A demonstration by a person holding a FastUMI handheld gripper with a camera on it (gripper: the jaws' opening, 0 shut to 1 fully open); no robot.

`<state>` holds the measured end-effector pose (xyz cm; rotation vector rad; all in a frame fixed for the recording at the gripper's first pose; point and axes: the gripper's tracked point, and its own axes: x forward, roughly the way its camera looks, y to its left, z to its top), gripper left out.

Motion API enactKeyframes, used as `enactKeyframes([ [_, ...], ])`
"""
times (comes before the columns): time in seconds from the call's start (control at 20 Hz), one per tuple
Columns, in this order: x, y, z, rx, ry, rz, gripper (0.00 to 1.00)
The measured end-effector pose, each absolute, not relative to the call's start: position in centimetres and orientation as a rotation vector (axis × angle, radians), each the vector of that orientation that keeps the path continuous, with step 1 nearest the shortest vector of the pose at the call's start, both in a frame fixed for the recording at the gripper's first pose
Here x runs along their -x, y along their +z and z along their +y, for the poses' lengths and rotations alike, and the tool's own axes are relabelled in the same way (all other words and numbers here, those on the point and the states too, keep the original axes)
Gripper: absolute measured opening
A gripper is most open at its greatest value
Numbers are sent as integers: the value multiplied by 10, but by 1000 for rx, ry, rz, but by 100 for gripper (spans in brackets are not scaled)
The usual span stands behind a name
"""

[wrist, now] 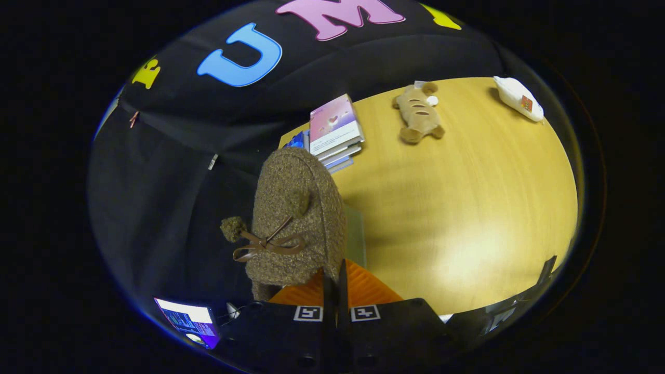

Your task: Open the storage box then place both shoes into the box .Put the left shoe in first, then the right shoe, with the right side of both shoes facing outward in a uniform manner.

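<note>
The hand-held gripper (335,291) is showing its two fingers nearly pressed together, with only a thin gap between them. They seem to be pinching the back rim of a fuzzy brown shoe (296,218), but the contact itself is hidden, so I cannot say surely that both fingers are pressing on it. The shoe is hanging just ahead of the fingers, lifted above the counter (467,208), with its small leather bow (267,244) and a pompom (233,227) turned to the side. I think it is held by the rim so that it can go down into the box without turning.

Just under the fingers an orange ribbed surface (363,288) is lying, and beside the shoe a pale clear panel (356,234) is standing; these may be parts of the storage box, but I cannot tell for sure.

Further away, a stack of books (335,132) is sitting at the counter's edge close to the black cloth wall. Beyond it a plush toy (418,114) is lying, and a white packet (518,97) is resting near the far edge. The wide middle of the counter is giving open room for moving the shoe.
</note>
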<state>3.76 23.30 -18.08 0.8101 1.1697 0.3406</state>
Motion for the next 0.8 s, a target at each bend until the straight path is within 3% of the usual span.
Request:
enactKeyframes([
  [0.65,-40,-207,317,-710,311,1276,6],
  [0.7,-40,-203,320,-724,323,1275,11],
  [0.8,-43,-201,324,-737,336,1260,45],
])
